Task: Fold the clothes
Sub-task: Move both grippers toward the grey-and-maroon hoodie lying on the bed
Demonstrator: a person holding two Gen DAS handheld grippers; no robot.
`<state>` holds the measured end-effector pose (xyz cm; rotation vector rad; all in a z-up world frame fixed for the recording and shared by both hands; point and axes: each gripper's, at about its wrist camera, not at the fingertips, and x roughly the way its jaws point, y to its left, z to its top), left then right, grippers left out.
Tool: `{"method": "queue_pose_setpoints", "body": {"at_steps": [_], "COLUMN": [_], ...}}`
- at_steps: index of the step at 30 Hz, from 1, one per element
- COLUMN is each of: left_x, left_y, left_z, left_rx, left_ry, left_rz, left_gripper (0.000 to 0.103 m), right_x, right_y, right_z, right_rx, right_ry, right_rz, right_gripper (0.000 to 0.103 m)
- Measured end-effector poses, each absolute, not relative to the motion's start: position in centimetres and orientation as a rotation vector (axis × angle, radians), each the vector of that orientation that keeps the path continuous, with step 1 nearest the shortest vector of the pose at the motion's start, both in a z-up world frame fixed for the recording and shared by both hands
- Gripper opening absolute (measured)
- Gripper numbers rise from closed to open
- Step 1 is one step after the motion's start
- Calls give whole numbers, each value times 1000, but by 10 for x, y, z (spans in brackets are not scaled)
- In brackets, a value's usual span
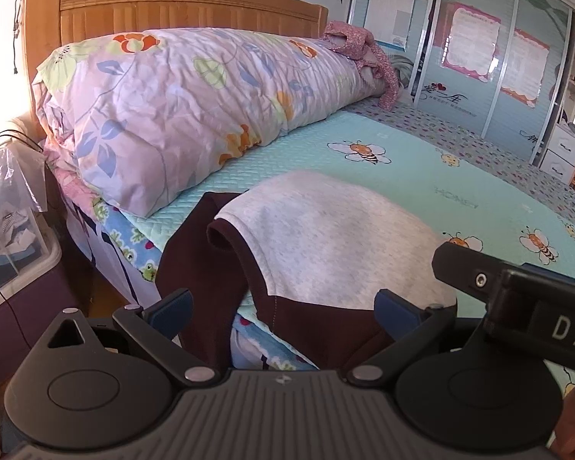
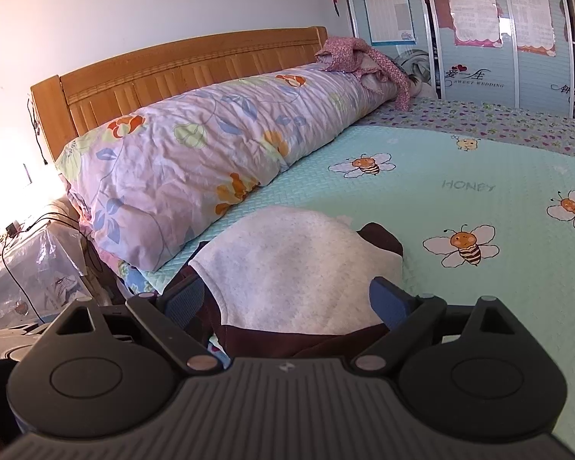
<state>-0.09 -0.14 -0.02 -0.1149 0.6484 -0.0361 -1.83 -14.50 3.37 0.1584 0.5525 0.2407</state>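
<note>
On the near edge of the bed point(image 1: 421, 161) lies the garment point(image 1: 326, 237): grey with maroon trim and sleeves, partly folded, grey panel up. Its near maroon hem hangs a little over the mattress edge, and one maroon sleeve point(image 1: 195, 260) drapes down the left side of the bed.

I see my left gripper point(image 1: 283, 312) low and close, pointing down at the hem. Jaws stand wide; the blue pads point(image 1: 172, 308) flank the maroon hem and nothing is pinched between them. I cannot tell whether the pads touch the cloth.

From the left wrist view, part of my right gripper's black body shows at the right edge, just beside the garment. In its own view the right gripper point(image 2: 291, 303) sits over the same near hem, jaws also wide, blue pads point(image 2: 389, 303) on either side of the grey panel, cloth not clamped. A second maroon piece shows at the garment's far right corner.

Behind the garment, along the wooden headboard point(image 2: 180, 73), lies a rolled floral quilt point(image 2: 195, 161). A pink patterned cloth point(image 2: 360, 57) rests on its far end. The bed cover point(image 2: 479, 153) is pale green with bee prints. A clear plastic bin point(image 1: 15, 230) stands left of the bed, and a wardrobe point(image 2: 479, 38) with posters on its sliding doors stands beyond it.
</note>
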Motion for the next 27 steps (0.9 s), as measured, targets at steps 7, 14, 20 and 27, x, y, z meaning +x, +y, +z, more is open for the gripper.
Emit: {"method": "queue_pose_setpoints", "body": {"at_steps": [7, 14, 20, 27], "left_x": [1, -1, -2, -1], "left_y": [4, 0, -1, 1], "left_z": [2, 4, 6, 6], "left_rx": [-135, -121, -121, -125], "left_ry": [658, 648, 650, 651], "left_rz": [-36, -43, -44, -47], "left_gripper": [103, 103, 103, 103], "right_x": [-17, -15, -16, -14], "right_y": [-144, -143, -144, -143], "right_z": [34, 35, 37, 37], "right_rx": [161, 163, 168, 174], "right_ry": [552, 551, 551, 565], "right_rz": [242, 243, 240, 235], "right_gripper": [94, 94, 94, 95]}}
